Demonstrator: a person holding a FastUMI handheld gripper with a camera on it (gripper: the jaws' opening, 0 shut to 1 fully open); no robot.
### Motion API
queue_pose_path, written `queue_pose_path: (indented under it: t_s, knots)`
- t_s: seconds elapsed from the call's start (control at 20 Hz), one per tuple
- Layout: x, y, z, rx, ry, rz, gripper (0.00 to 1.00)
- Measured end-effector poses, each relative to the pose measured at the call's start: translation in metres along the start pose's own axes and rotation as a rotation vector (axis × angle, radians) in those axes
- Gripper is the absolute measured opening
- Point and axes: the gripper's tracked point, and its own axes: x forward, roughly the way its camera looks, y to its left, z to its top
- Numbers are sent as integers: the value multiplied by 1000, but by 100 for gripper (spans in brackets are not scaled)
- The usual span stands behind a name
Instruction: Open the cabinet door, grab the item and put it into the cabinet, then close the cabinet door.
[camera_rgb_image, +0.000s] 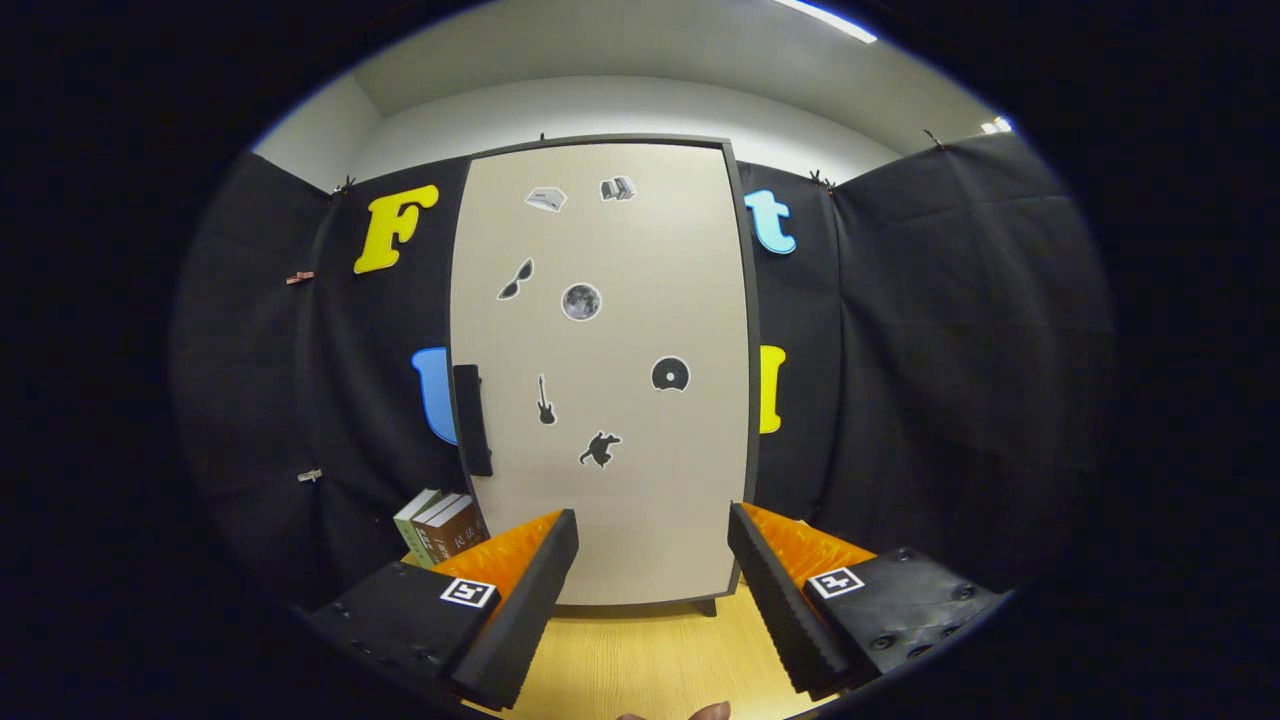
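Two fingers of our tool (652, 590) stand apart, empty, facing the shut door (600, 370). Books (440, 528) stand left of the cabinet on the tabletop (650, 660); stiff, probably weighty, best gripped across spines.

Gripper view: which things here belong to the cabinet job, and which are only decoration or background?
For the job:
- cabinet door, shut
- door handle, on its left edge
- books, beside the cabinet, probably the item
- gripper, fingers open, holding nothing

Just there:
- stickers on the door
- wooden table
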Motion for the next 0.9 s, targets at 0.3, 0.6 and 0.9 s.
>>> queue_pose_path:
  t_s: [0.3, 0.6, 0.9]
  knots:
    - [-1, 1, -3, 0, 5, 6, 97]
    - [-3, -4, -3, -6, 3, 3, 97]
    - [-6, -8, -4, -9, 6, 2, 97]
